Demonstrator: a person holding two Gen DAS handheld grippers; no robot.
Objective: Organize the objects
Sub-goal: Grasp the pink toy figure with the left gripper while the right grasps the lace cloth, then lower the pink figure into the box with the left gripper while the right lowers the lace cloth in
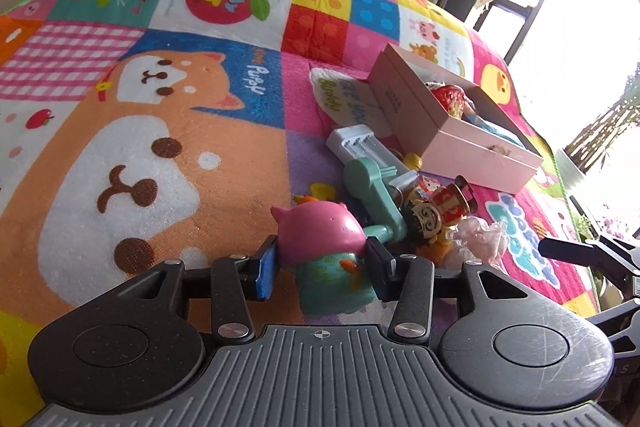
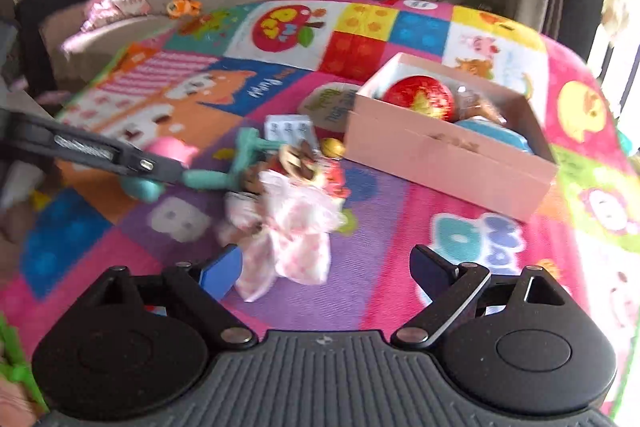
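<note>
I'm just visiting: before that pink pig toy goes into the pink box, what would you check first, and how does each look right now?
1. Left tongs gripping the pink pig toy on both sides: ok.
2. Pig toy clear of the teal toy behind it: cannot tell.
3. Pink box open on top: ok.
4. Free room in the box: cannot tell; a red ball and a blue item already lie inside.
5. Right tongs open and holding nothing: ok.
6. White-and-pink cloth toy still on the blanket to sort: not ok.
</note>
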